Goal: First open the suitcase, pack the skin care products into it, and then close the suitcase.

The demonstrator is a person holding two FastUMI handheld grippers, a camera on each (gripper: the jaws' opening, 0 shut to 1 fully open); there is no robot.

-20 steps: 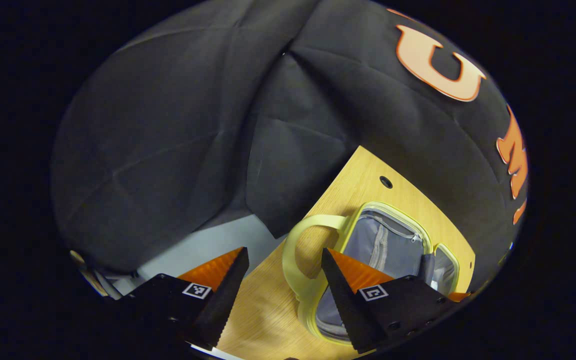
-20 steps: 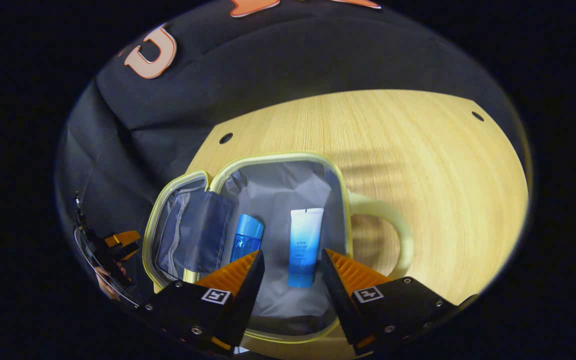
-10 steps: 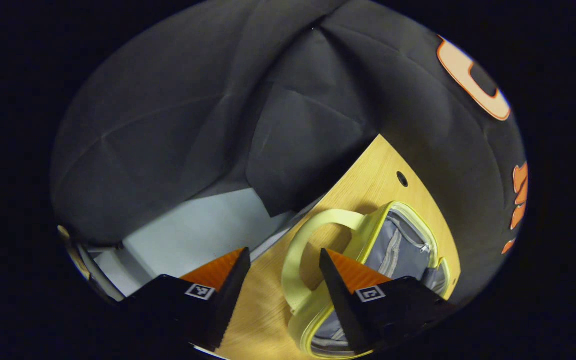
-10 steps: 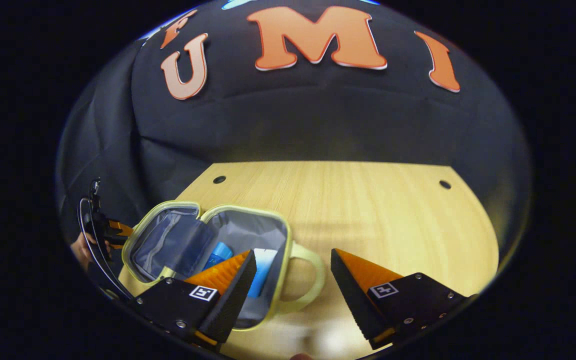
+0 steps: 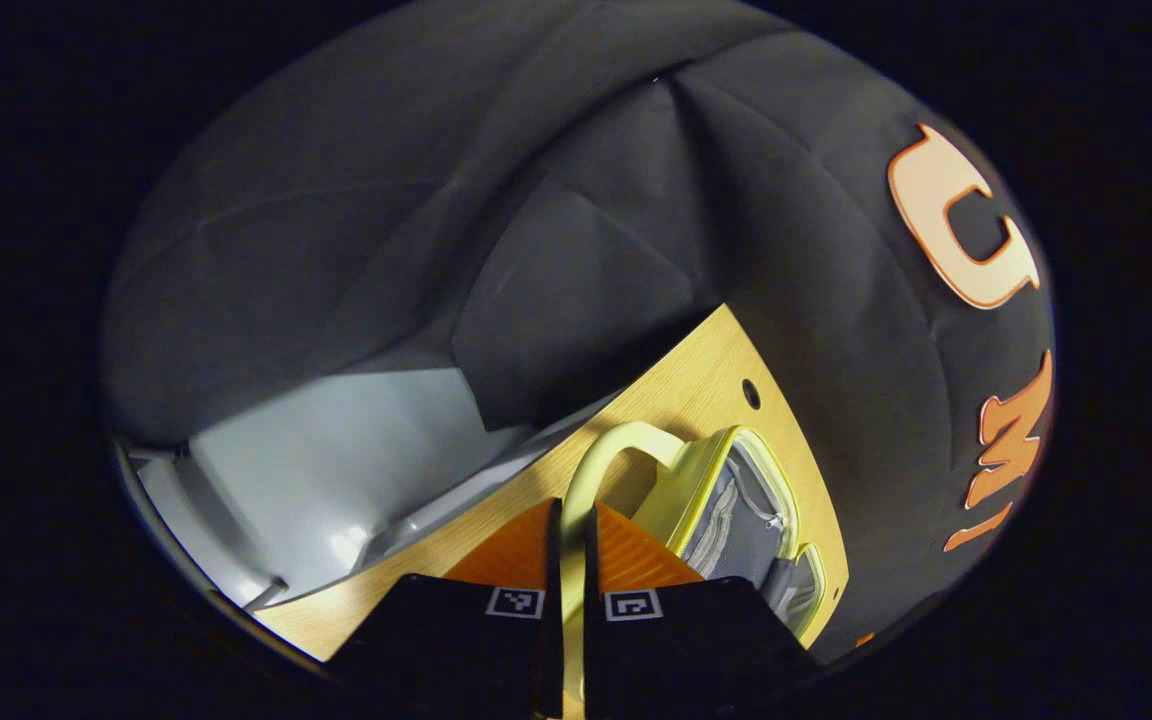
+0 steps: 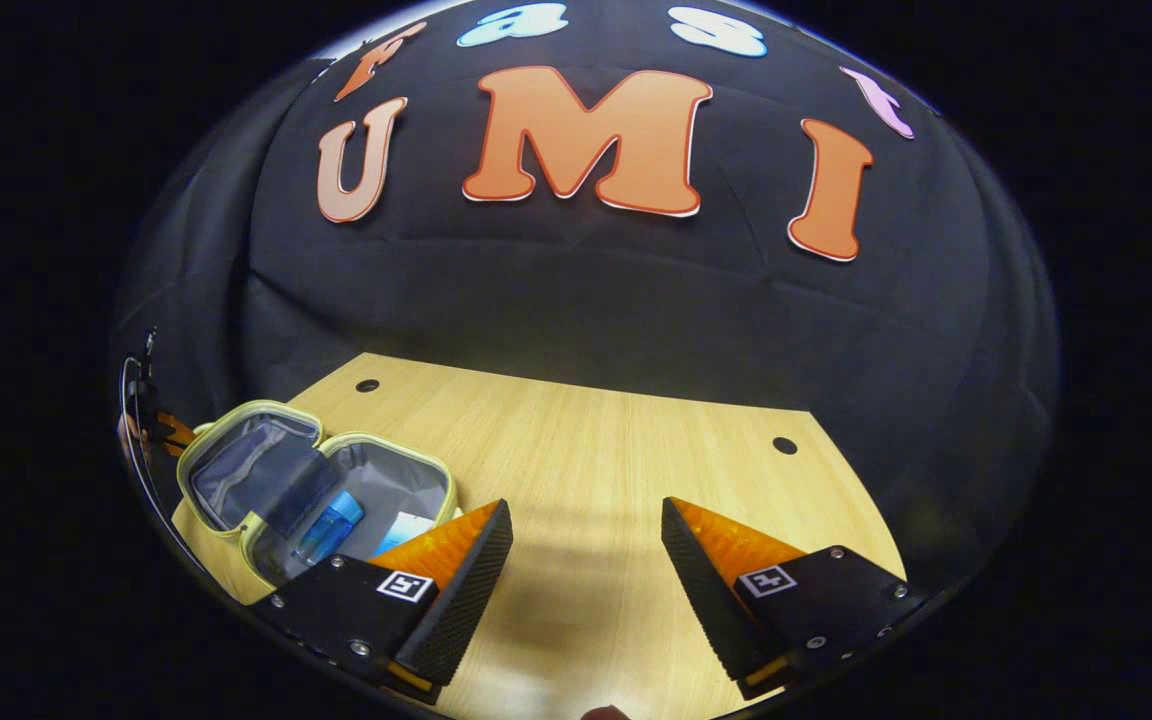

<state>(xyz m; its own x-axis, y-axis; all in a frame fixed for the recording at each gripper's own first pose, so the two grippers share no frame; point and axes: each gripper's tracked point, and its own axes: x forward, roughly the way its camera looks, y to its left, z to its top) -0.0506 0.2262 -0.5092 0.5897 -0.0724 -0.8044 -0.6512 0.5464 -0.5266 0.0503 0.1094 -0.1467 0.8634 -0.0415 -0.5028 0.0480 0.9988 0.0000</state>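
The pale yellow suitcase [image 6: 236,445] lies open at the table's left, grey lining showing. A blue bottle [image 6: 328,527] and a white-and-blue tube [image 6: 404,528] rest in its near half. My right gripper [image 6: 586,510] hangs open over bare wood to the right of the case, holding nothing. In the left gripper view, my left gripper [image 5: 568,520] is shut on the looped yellow handle [image 5: 616,440] of the lid half [image 5: 736,500], and the strap runs down between the fingers. Part of the left gripper [image 6: 151,425] shows beyond the case.
The wooden table [image 6: 586,440] has small round holes [image 6: 784,445] near its back corners. Its left edge [image 5: 496,490] drops to a pale grey floor [image 5: 336,450]. Black cloth walls close in behind and to the left.
My left gripper went from open around the handle to shut on it. My right gripper drew back and to the right, away from the case, staying open.
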